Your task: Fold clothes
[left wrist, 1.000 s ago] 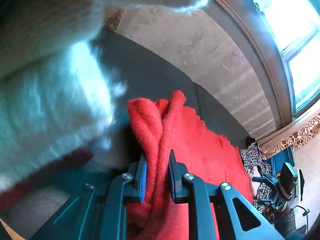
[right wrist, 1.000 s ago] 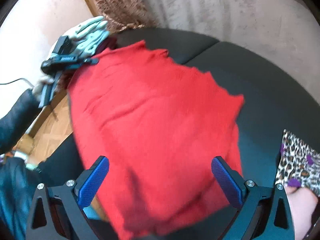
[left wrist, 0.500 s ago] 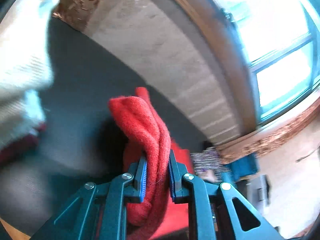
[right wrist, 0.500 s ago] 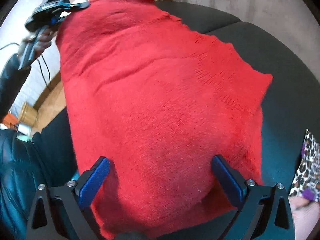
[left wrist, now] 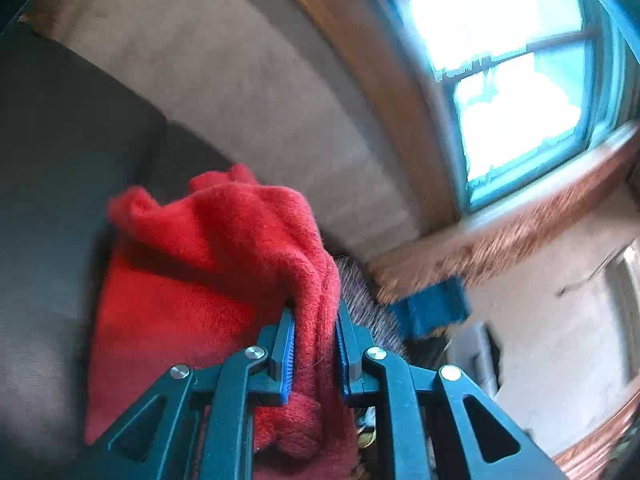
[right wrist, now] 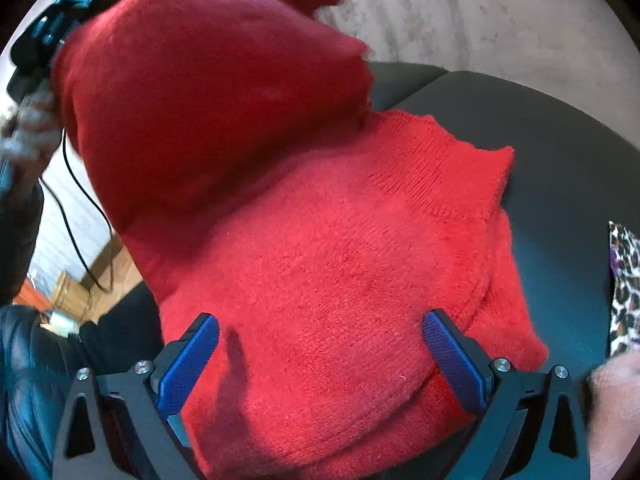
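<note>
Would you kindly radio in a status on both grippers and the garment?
Left gripper shut on red knitted sweater, edge lifted. Right gripper open above it. Leopard-print cloth alongside, nothing blocking.

No text, label or number can be read anywhere.

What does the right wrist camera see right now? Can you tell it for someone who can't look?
A red knitted sweater fills most of the picture, lying on a dark sofa seat, with its far part lifted up and over by the left gripper at the top left. The right gripper is open above the near part of the sweater, its blue-padded fingers wide apart.
</note>
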`<state>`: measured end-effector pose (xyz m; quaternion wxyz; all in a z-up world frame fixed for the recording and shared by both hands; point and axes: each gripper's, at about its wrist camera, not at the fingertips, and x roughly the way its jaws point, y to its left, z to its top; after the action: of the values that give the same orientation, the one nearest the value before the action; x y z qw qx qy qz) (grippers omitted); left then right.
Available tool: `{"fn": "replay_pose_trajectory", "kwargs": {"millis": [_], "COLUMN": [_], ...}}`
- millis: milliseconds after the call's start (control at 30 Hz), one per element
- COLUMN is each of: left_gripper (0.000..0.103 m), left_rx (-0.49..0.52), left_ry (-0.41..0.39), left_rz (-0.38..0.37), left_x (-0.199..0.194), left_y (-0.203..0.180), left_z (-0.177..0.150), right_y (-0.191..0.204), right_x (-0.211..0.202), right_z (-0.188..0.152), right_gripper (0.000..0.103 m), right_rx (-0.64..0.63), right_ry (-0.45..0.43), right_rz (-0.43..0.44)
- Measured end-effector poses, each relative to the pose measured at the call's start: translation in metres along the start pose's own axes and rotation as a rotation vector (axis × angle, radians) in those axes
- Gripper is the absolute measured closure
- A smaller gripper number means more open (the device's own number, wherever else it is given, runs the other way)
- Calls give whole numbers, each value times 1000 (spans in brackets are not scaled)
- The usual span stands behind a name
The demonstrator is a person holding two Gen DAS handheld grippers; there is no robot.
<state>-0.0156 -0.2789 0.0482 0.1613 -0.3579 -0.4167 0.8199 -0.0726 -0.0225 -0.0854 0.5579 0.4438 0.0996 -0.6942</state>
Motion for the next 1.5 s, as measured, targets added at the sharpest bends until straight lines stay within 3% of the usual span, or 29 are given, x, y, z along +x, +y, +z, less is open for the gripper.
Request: {"fn": "replay_pose_trajectory", "kwargs": {"millis": [133, 333, 467, 600, 767, 867, 1000, 1133, 1267, 1333, 1500], "left_gripper": [88, 88, 84, 80, 79, 78, 77, 77, 76, 76, 76], "left_rx": [3, -26, -90, -130, -116, -65, -19, 14, 48, 60, 116], "left_ry": [114, 190, 254, 286, 343, 316, 206, 60, -48, -63, -45], "left_rz": [60, 132, 155, 167, 117, 67, 29, 116, 194, 199, 117], "left_x": [66, 126, 136, 135, 123, 103, 53, 3, -29, -29, -18], "left_y": [-5, 2, 15, 10, -25, -43, -39, -7, 31, 44, 53], "left_z": [-15, -28, -43, -38, -37, -34, -24, -16, -21, -28, -42], "right_y": [-8, -11, -9, -8, -11, 3, 17, 29, 62, 79, 104], "right_x": [-6, -9, -8, -9, -12, -13, -29, -72, -113, -111, -77], "right_z": [-7, -14, -15, -15, -14, -13, -19, -43, -46, -34, 1], "right_gripper": [0, 0, 0, 0, 0, 0, 0, 0, 0, 0, 0], "right_rx": [41, 43, 22, 21, 25, 16, -5, -19, -29, -69, -154], "right_ry": [-70, -121, -122, -127, -139, -134, -66, -26, -21, -24, 65], "right_rz": [38, 50, 30, 30, 31, -1, -72, -118, 31, 67, 128]}}
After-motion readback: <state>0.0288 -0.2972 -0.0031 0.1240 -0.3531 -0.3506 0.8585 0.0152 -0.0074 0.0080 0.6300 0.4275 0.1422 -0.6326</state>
